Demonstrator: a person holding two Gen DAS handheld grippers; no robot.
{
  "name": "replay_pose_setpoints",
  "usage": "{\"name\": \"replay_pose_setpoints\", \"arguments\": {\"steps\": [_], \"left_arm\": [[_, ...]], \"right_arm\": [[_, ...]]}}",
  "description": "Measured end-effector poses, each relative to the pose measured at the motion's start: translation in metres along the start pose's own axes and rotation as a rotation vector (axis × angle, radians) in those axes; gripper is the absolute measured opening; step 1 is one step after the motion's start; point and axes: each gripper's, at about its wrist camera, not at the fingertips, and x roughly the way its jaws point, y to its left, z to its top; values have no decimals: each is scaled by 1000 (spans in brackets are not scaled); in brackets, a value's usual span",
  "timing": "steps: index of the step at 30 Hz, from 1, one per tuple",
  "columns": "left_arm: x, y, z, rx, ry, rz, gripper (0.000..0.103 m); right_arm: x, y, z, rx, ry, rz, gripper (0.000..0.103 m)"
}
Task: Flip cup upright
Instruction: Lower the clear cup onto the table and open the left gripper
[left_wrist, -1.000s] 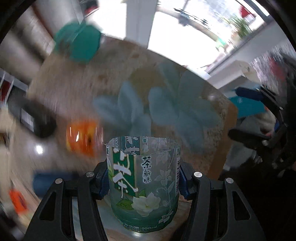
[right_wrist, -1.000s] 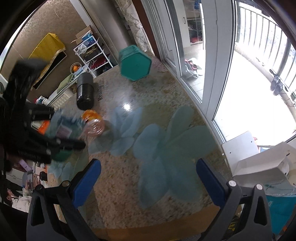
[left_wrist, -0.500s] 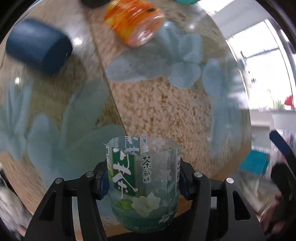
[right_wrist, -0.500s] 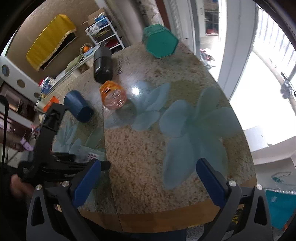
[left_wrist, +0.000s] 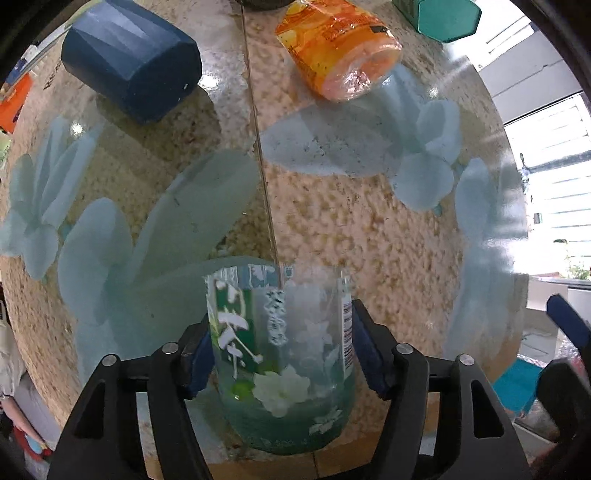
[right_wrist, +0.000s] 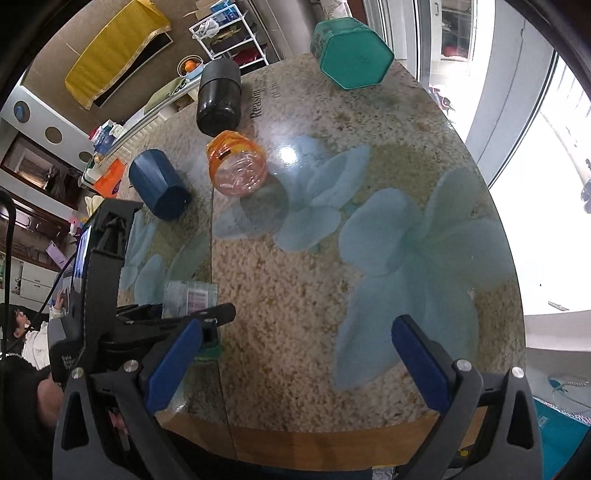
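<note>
Left claw (left_wrist: 282, 354) pinches the clear green-labelled cup (left_wrist: 284, 350) over the table (left_wrist: 369, 229), while the right claw (right_wrist: 295, 354) hangs spread wide.

Bright glass doors (right_wrist: 517, 92) light a white shelf rack (right_wrist: 236, 40) against the brown wall (right_wrist: 55, 48).

Both wrist views look steeply down at the table (right_wrist: 369, 332), sharing its near edge.

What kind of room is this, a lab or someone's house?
Most likely a home's living or dining area: a round glass-topped table with a flower pattern, a white wire storage rack by the wall, and a large bright window.
</note>
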Motion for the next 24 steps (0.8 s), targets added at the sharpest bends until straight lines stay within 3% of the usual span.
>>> {"name": "replay_pose_setpoints", "arguments": {"steps": [2, 13, 24], "left_arm": [[2, -5, 6, -3, 12, -3, 84], [-10, 1, 2, 82, -26, 17, 89], [-57, 27, -21, 144, -76, -56, 91]], "right_arm": [[0, -1, 1, 1, 1, 3, 103], [0, 4, 3, 6, 10, 17, 103], [5, 30, 8, 14, 14, 32, 103]]}}
